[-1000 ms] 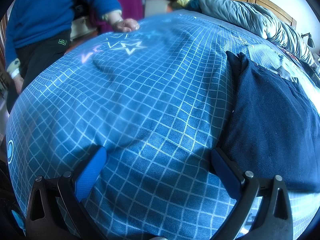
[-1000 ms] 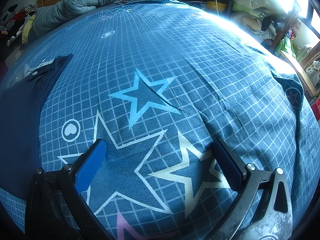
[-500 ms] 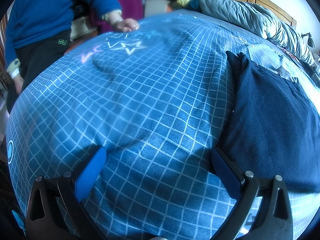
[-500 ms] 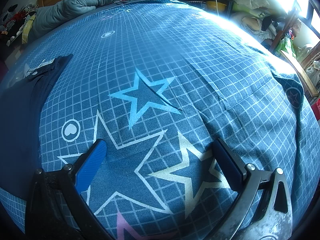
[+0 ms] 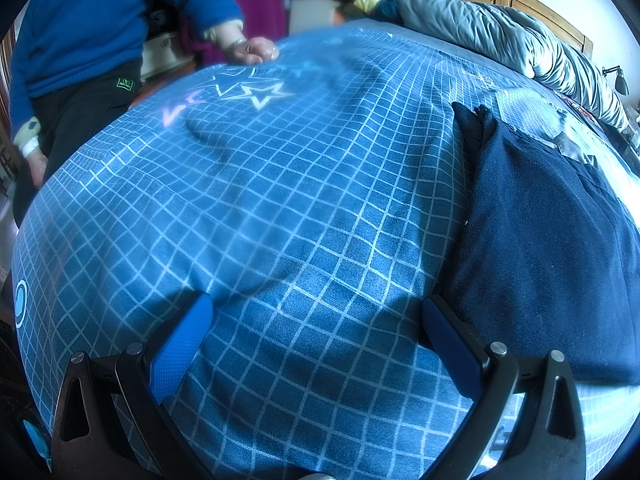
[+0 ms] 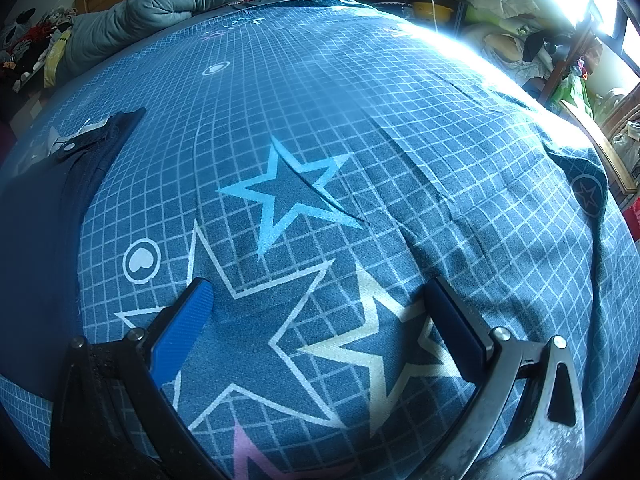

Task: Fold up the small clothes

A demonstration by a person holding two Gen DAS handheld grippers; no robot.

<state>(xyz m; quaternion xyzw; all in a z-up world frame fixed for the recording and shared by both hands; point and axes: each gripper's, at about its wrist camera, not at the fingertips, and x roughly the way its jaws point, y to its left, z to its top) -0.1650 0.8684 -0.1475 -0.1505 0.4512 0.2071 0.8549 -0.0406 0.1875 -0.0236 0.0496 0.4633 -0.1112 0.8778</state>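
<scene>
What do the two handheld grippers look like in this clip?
The left gripper has a black frame with triangular cut-outs and silver rivets, and its jaws carry textured blue pads. The right gripper has the same build and blue pads, though its right-hand frame arm looks worn to scuffed grey metal. No cables or holder's sleeves show.

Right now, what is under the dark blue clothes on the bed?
The dark blue clothes lie flat on the checked bedsheet, which shows all around them. At their far end, pale papers or a label peek out. Anything else underneath is covered.
</scene>
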